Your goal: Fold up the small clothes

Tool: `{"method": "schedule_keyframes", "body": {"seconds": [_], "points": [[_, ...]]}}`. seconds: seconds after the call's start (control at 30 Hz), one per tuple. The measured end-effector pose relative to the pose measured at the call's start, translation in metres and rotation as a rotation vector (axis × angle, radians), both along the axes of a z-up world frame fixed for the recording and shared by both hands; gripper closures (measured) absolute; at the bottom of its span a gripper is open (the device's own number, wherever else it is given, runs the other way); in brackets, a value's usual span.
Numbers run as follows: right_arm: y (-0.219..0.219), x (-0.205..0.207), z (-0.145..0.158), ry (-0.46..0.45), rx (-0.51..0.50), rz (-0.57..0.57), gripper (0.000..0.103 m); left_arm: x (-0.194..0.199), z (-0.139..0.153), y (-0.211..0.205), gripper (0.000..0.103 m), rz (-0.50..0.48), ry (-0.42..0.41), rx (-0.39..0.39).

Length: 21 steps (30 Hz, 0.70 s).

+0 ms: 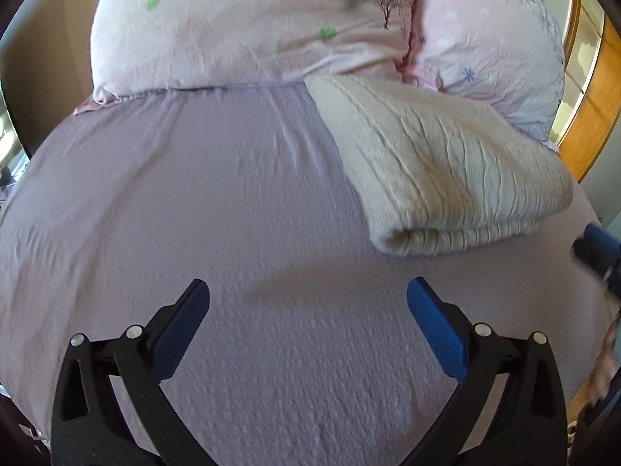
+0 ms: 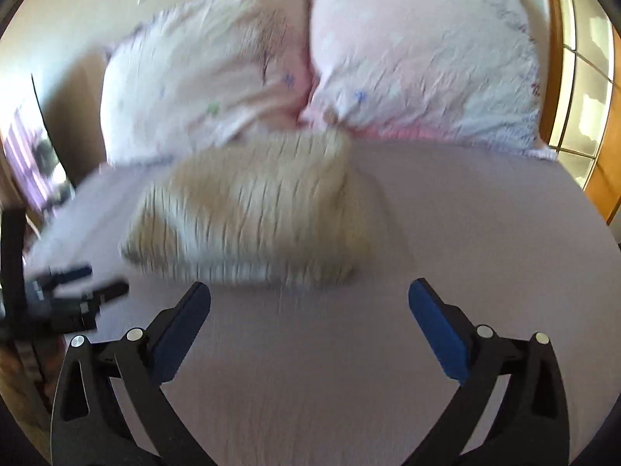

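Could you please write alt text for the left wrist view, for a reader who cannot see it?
A folded cream knit sweater lies on a lilac bedsheet, its far end against two pink floral pillows. The open left gripper hovers over bare sheet, holding nothing.

Cream ribbed knit [image 1: 446, 163]; lilac sheet [image 1: 194, 194]; pink, seemingly floral pillows [image 1: 248, 27].

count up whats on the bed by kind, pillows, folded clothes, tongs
pillows: 2, one on the left and one on the right
folded cream sweater: 1
tongs: 2, left tongs and right tongs, both open and empty
total: 5
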State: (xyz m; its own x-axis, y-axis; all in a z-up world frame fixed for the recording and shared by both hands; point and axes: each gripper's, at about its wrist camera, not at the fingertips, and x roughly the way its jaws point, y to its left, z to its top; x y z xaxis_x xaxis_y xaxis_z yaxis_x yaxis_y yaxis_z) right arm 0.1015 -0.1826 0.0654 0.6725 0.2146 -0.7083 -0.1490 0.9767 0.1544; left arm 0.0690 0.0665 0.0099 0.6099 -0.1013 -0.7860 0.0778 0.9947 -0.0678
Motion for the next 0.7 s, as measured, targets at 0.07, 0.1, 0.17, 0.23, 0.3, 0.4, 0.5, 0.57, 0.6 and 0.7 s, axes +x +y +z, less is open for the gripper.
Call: {"method": "schedule_keyframes", "body": {"seconds": [0.07,0.1,0.17,0.23,0.3,0.4,0.5,0.57,0.6,0.7], "points": [[0.009,0.003,-0.016,0.053,-0.01,0.02,0.001,0.001,-0.005,-0.003,0.002,-0.007,0.011,0.013],[0.01,0.006,-0.023,0.073,-0.02,0.02,0.001,0.0,-0.006,-0.005,0.002,-0.009,0.003,0.032],[0.016,0.008,-0.033,0.114,-0.036,0.021,0.001,0.0,-0.007,-0.009,0.002,-0.026,0.009,0.057],[0.019,0.01,-0.036,0.143,-0.052,0.022,0.001,0.001,-0.008,-0.011,0.002,-0.035,0.013,0.079],[0.019,0.009,-0.038,0.151,-0.067,0.019,0.001,0.001,-0.009,-0.011,0.002,-0.037,0.014,0.086],[0.022,0.005,-0.04,0.151,-0.1,0.015,0.001,0.001,-0.009,-0.01,0.002,-0.038,0.014,0.086],[0.027,0.001,-0.041,0.142,-0.131,0.018,0.001,0.001,-0.009,-0.01,0.002,-0.037,0.015,0.086],[0.027,-0.001,-0.041,0.14,-0.13,0.018,0.001,0.001,-0.009,-0.01,0.002,-0.042,0.014,0.086],[0.027,-0.001,-0.041,0.14,-0.13,0.019,0.001,0.001,-0.009,-0.01,0.002,-0.043,0.014,0.087],[0.027,-0.002,-0.041,0.14,-0.131,0.019,0.001,0.001,-0.009,-0.01,0.002,-0.041,0.015,0.088]]}}
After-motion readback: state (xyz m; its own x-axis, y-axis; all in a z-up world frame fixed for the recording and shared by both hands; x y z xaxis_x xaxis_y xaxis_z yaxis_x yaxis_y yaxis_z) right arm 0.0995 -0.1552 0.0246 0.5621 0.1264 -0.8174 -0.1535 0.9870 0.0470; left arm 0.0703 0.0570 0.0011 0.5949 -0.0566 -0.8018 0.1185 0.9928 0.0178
